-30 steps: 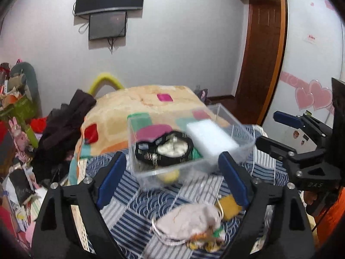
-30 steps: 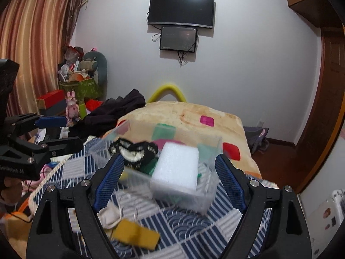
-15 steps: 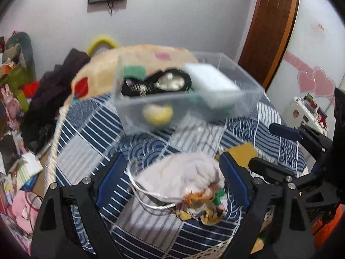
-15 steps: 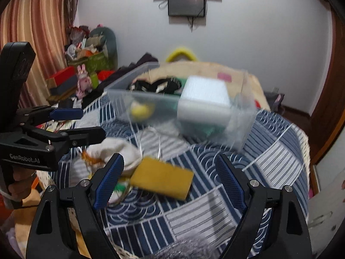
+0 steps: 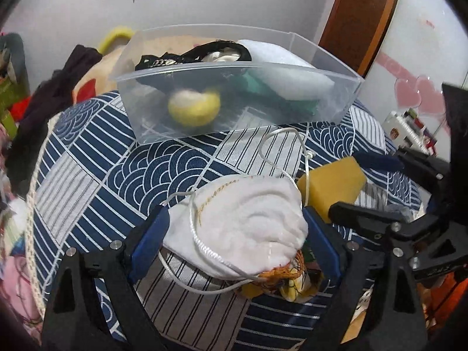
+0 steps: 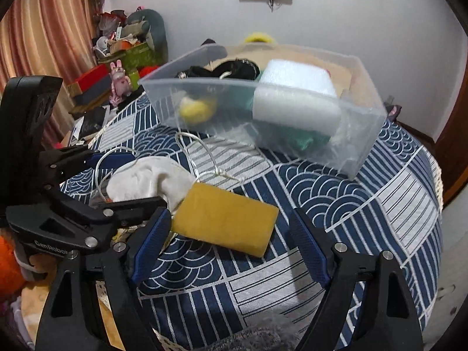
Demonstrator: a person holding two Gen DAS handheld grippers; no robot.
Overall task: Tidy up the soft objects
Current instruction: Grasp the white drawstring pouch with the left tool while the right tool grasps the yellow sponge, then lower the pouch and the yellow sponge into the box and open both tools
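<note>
A white drawstring pouch lies on the blue patterned tablecloth between the open fingers of my left gripper, which surround it without squeezing. A yellow sponge lies just ahead of my open right gripper; it also shows in the left wrist view. A clear plastic bin behind them holds a white foam block, a yellow ball, a black band and green cloth.
The round table's edge drops off at the right. A colourful small item lies under the pouch. A grey fuzzy thing sits at the near edge. Clutter and clothes stand at the left.
Both grippers have tilted down and moved closer to the table. The left now straddles the pouch; the right now has the sponge just ahead of its open fingers.
</note>
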